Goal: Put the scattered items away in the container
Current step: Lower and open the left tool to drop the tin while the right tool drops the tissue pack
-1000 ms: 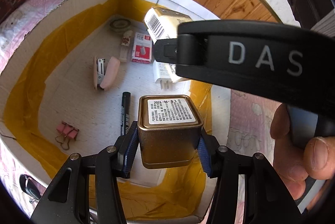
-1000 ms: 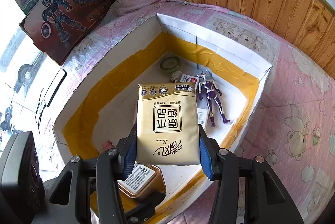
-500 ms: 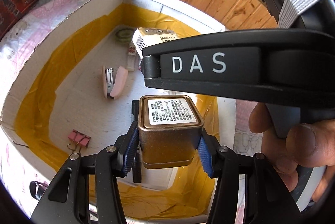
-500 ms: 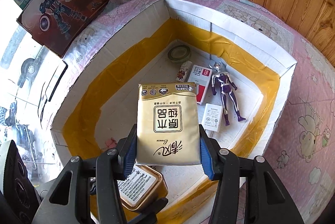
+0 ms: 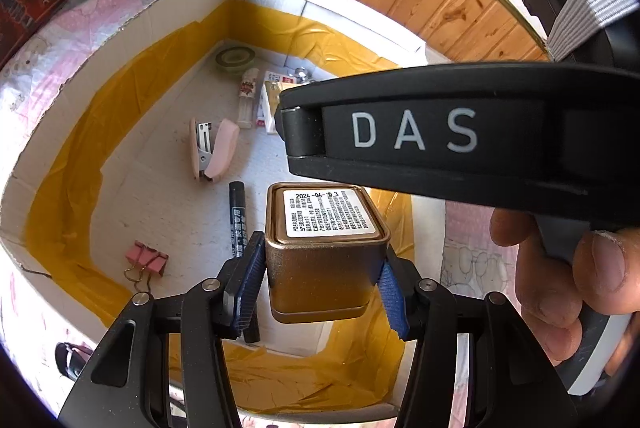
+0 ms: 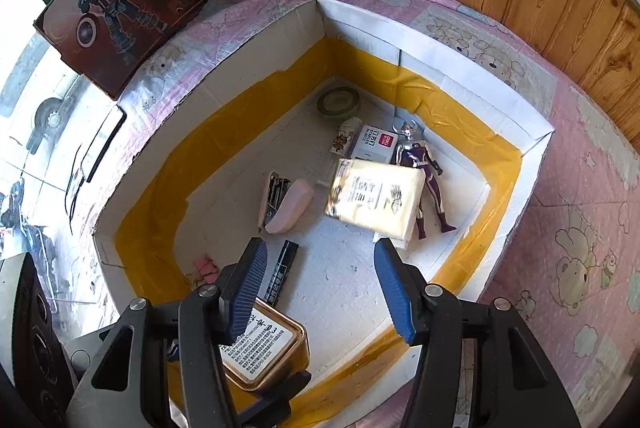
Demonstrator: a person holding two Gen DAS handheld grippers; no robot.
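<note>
- Your right gripper (image 6: 318, 284) is opening its jaws, and nothing is between the blue pads now; the pale yellow tissue pack (image 6: 374, 201) is blurred just ahead of them, so I judge it is falling into the white cardboard box with yellow tape lining (image 6: 436, 39).
- Your left gripper (image 5: 320, 290) is clamped on the square gold metal tin (image 5: 326, 252), which hangs over the near part of the box, below and left of the right gripper.
- Already inside, ahead of the right gripper: a pink stapler (image 6: 286, 203), a black marker (image 6: 286, 274), a pink binder clip (image 6: 206, 268), a roll of green tape (image 6: 338, 101), a small white and red carton (image 6: 376, 143) and a silver and purple toy figure (image 6: 420, 171).
- What is left, as I judge: the tin must go down. No other loose item shows on the pink quilt (image 6: 580, 228).
- Free floor lies directly ahead of the right pads, between the marker and the near wall.
- The right gripper's black body crosses above the tin, so keep the left one low and clear of it.
</note>
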